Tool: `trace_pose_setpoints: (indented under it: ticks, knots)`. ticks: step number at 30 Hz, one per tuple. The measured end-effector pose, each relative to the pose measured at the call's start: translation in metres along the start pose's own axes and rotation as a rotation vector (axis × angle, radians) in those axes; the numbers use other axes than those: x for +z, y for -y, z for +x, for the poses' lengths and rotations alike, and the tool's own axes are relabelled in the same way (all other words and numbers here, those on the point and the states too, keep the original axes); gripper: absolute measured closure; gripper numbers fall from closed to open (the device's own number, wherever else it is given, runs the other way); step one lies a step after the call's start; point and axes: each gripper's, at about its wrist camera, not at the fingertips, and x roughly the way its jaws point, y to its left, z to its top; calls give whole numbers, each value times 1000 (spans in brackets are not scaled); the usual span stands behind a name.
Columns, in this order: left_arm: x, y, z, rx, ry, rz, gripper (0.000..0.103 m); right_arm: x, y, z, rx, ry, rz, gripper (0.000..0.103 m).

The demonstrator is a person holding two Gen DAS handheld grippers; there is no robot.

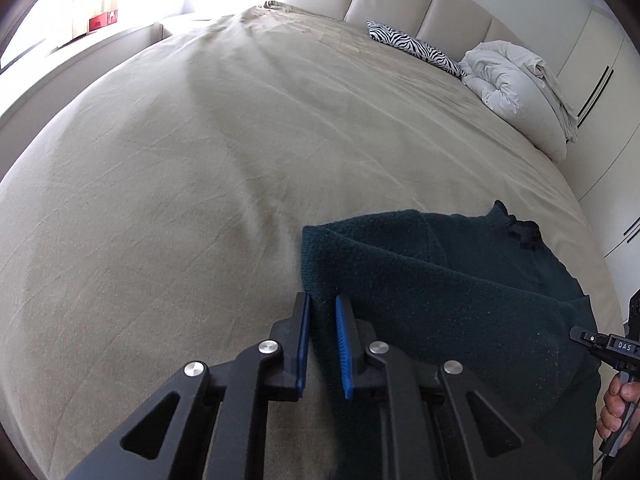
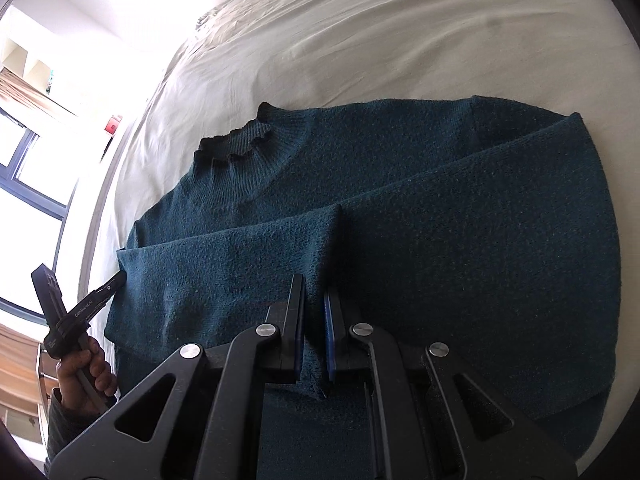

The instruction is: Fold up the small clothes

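A dark teal knit sweater [image 2: 400, 208] lies flat on the bed, its ruffled collar [image 2: 236, 144] pointing toward the window and both sleeves folded across the body. My right gripper [image 2: 314, 292] sits over the sleeve cuffs with sweater fabric between its narrow jaws. In the left wrist view the sweater [image 1: 440, 288] lies at lower right. My left gripper [image 1: 322, 300] stands at the sweater's left edge, jaws slightly apart, with the fabric edge between the blue pads. The left gripper also shows in the right wrist view [image 2: 116, 280], touching the sweater's side.
The beige bed sheet [image 1: 200, 160] stretches far ahead. A zebra-print pillow [image 1: 416, 46] and a rolled white duvet [image 1: 516, 84] lie by the padded headboard [image 1: 420, 8]. White wardrobe doors [image 1: 600, 92] stand to the right. A window [image 2: 28, 168] is at the left.
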Motion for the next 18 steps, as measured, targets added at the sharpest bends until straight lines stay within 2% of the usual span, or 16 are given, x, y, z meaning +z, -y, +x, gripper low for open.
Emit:
trace_pose_setpoints:
  ticks: [3,9,12,15,17,18]
  knots:
    - [1,8,3,35,6,48,92,0,3,5,-9,2,3,97]
    - [-7,5,-6,18,30,39,93,-3,10,5,-12,26,39,97]
    - [-11,-2,-15,-5,38,-5,89,-6,0,-4,-39,47,1,97]
    - [-19,-10,-32,-60,51,-48,89,-6,-9,-9,-56,41,-46,97]
    - [-29,-9,-41,-91,35,-37,88,-3,-7,-6,-33,23,-36,96]
    - [-34,-9,-46,-96,31,-31,83,-2,-5,-5,-13,18,-19,95]
